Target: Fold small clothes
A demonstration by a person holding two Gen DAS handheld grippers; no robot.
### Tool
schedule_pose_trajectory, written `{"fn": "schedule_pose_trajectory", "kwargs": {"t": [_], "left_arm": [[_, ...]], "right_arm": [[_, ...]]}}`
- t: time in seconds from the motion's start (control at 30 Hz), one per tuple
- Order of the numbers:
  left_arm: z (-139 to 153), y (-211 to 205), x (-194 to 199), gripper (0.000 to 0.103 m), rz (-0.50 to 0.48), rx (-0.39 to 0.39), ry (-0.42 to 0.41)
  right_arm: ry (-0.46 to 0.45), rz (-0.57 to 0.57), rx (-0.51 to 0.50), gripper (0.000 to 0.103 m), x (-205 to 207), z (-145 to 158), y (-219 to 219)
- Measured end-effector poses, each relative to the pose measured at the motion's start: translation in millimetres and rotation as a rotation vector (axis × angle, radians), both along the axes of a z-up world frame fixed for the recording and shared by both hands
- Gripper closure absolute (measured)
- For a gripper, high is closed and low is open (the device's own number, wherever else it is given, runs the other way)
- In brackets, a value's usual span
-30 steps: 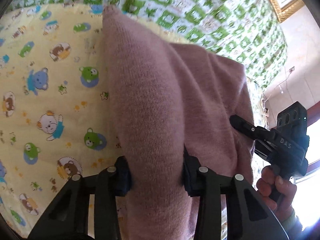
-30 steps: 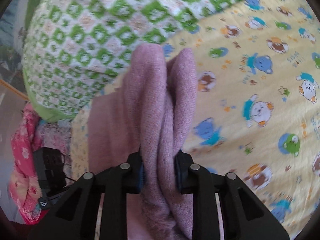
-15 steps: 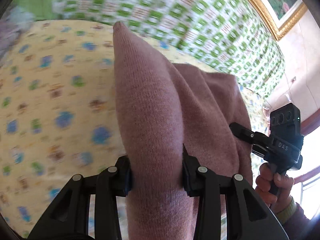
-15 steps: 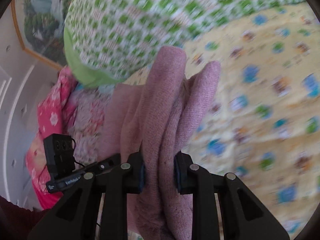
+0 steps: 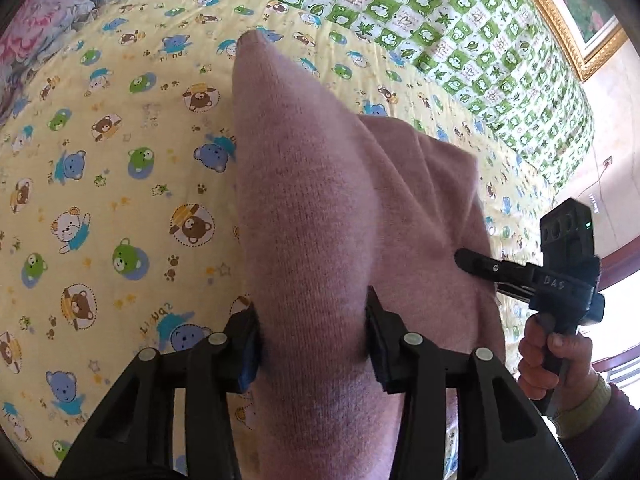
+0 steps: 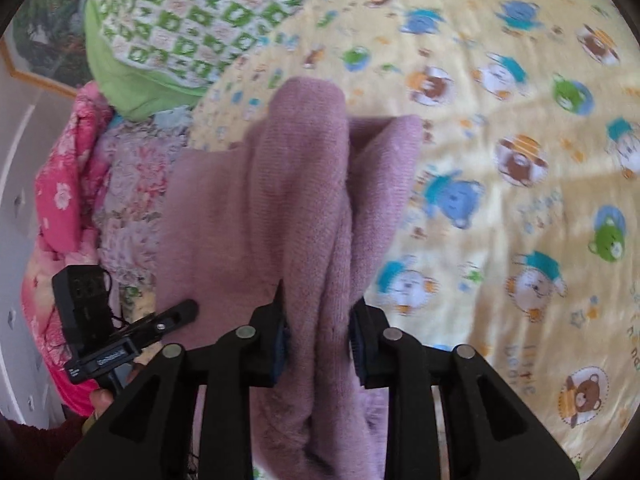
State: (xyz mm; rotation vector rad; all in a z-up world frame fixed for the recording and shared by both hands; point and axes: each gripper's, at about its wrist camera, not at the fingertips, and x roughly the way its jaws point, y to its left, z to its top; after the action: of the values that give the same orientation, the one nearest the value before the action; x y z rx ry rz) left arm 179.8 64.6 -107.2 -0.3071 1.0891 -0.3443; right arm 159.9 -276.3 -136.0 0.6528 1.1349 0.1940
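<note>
A mauve knitted garment is held up over the bed between both grippers. My left gripper is shut on a thick fold of it, which rises in a tall ridge in front of the camera. My right gripper is shut on another bunched edge of the same garment, with two folds standing up above the jaws. The right gripper also shows in the left wrist view at the garment's right edge, held by a hand. The left gripper shows in the right wrist view at the lower left.
A yellow bedsheet with cartoon bears lies under the garment. A green-and-white checked quilt lies at the far side. Pink floral bedding is piled beside the bed. A framed picture hangs on the wall.
Both grippers have lifted and swung with the garment; the views tilted so more of the sheet and the piled bedding shows. Both grips stay shut.
</note>
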Motion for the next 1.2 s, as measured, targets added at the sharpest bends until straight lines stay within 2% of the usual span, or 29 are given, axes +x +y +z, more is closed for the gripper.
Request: {"fn": "schedule_pose_trajectory", "kwargs": {"t": [0.13, 0.2, 0.27, 0.43, 0.57, 0.67, 0.73, 0.87, 0.97, 1.1, 1.2], "left_arm": [[-10, -2, 10, 0.046, 0.000, -0.011, 0.011], [-10, 1, 12, 0.045, 0.006, -0.026, 0.023], [-4, -1, 11, 0.044, 0.009, -0.004, 0.019], [28, 8, -6, 0.046, 0.030, 0.074, -0.039], [55, 13, -9, 0.046, 0.034, 0.080, -0.108], [63, 3, 4, 0.046, 0.010, 0.059, -0.134], [62, -5, 15, 0.047, -0.012, 0.045, -0.140], [39, -18, 45, 0.048, -0.023, 0.056, -0.077], [16, -19, 68, 0.049, -0.001, 0.103, -0.008], [10, -21, 82, 0.046, 0.003, 0.151, 0.006], [21, -20, 74, 0.048, -0.003, 0.155, -0.006]], "right_arm": [[0.016, -0.035, -0.016, 0.061, -4, -4, -6], [0.015, -0.041, -0.025, 0.059, -6, 0, -5], [0.002, -0.044, -0.059, 0.059, -9, 12, -3], [-0.112, -0.037, -0.144, 0.059, -15, 56, 10], [-0.186, 0.005, -0.185, 0.059, -6, 79, 34], [-0.179, 0.040, -0.157, 0.059, 9, 75, 48], [-0.135, 0.053, -0.173, 0.059, 23, 61, 54], [-0.040, -0.008, -0.180, 0.059, 40, 30, 46], [0.006, -0.022, -0.189, 0.061, 48, 10, 36], [-0.002, -0.013, -0.229, 0.061, 51, 12, 37], [-0.037, -0.016, -0.217, 0.061, 35, 33, 39]]}}
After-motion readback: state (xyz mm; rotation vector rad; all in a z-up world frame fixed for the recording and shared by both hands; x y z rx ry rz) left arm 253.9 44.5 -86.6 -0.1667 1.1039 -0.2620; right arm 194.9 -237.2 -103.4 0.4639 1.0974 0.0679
